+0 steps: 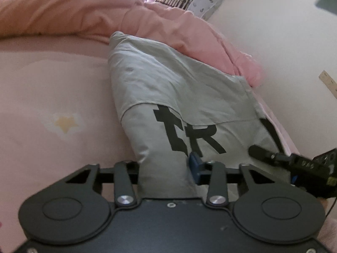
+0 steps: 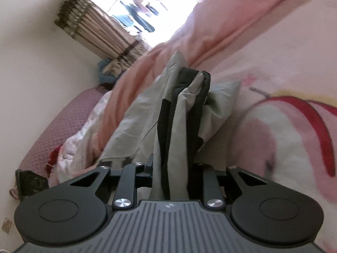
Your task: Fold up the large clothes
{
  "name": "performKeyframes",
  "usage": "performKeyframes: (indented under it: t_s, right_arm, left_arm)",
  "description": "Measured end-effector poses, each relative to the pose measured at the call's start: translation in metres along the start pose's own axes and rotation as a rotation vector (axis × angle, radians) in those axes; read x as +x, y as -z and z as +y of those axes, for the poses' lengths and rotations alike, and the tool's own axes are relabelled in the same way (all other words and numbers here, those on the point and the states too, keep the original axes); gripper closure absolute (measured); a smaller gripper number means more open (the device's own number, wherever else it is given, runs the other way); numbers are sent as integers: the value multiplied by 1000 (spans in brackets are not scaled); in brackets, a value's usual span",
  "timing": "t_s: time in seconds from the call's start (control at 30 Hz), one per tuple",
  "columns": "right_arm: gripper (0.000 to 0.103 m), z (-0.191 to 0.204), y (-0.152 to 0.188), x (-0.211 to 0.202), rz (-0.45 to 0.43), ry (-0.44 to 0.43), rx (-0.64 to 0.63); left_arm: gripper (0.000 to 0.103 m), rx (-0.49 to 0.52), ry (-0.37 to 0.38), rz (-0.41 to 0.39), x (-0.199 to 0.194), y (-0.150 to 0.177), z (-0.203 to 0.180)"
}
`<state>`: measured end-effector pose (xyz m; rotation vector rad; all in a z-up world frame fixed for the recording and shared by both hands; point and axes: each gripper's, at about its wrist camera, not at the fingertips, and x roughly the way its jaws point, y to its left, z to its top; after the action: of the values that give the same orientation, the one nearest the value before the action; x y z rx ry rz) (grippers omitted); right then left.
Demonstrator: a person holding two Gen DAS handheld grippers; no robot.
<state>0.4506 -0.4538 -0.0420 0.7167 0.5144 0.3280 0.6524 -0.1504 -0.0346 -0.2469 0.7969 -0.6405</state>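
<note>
1. Your left gripper is pinching the near edge of the grey shirt; the cloth bunches between its jaws and runs back under the gripper body.
2. Your right gripper is pinching another bunch of the same grey shirt, with grey and black folds gathered into a ridge that passes straight between its jaws.
3. In your left view, the right gripper shows at the right edge, its black finger lying against the shirt just beside the printed letters.
4. From your left gripper outward, the shirt stretches away over the bed, black letters facing up, its far end touching the heap of pink blanket.
5. In your right view, the lifted shirt rises as a creased ridge from the jaws, with its far corner against the pink blanket.
6. The shirt lies on a pink bedsheet, which carries a yellow star print.
7. Beyond the bed you have a striped curtain beside a bright window, and a pale wall.
</note>
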Motion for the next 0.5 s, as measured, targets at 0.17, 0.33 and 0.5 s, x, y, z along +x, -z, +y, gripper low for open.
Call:
performKeyframes:
  t_s: [0.17,0.33,0.5]
  right_arm:
    - [81,49,10,-7,7,-32,-65]
    - [81,89,35,-11,11,-93,-78]
    - [81,101,68,0,41,-105,-72]
  left_arm:
    - [71,23,-5,-37,-48,4,-2]
    - [71,13,0,-64,-113,14,19]
    - [70,15,-16,-50,-140,35,39]
